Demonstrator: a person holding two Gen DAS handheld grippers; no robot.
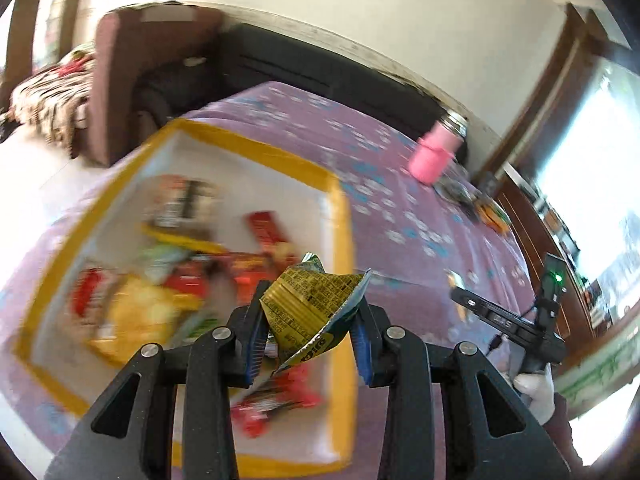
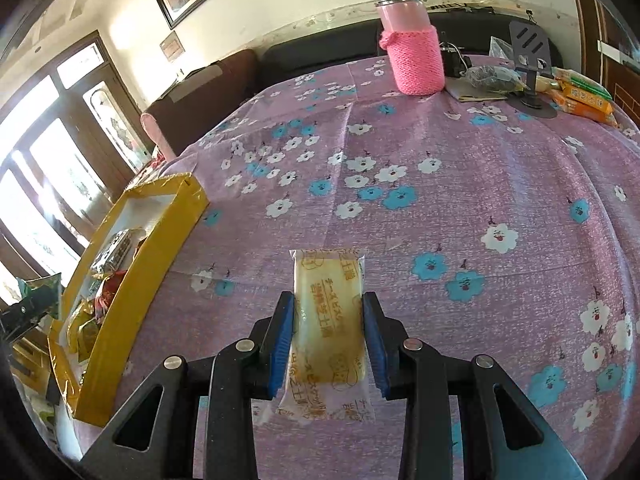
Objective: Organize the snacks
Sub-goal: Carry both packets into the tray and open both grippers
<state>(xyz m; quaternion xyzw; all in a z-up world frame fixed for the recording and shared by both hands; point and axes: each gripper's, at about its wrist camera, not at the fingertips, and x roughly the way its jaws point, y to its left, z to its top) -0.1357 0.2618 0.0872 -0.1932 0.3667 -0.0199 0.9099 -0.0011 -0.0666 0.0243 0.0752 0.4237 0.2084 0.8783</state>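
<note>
Left gripper (image 1: 310, 312) pinching crumpled green-yellow packet (image 1: 316, 304) above yellow-rimmed box (image 1: 344, 216), near its right rim. Right gripper (image 2: 329, 320) clamped on cheese biscuit pack (image 2: 329, 316), open tablecloth (image 2: 460, 184) right of box. Pink bottle (image 2: 416, 56) sharp only in right view.

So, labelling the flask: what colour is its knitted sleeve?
Pink, on the flask; clearest in the right wrist view.

Daylight floods in through the windows (image 2: 48, 184), which blow out to white. The left wrist view is smeared with motion blur across the yellow-rimmed box (image 1: 240, 148), though the crumpled packet (image 1: 312, 304) stays sharp. The right view is crisp; both bend hard at dark, rounded edges.
</note>
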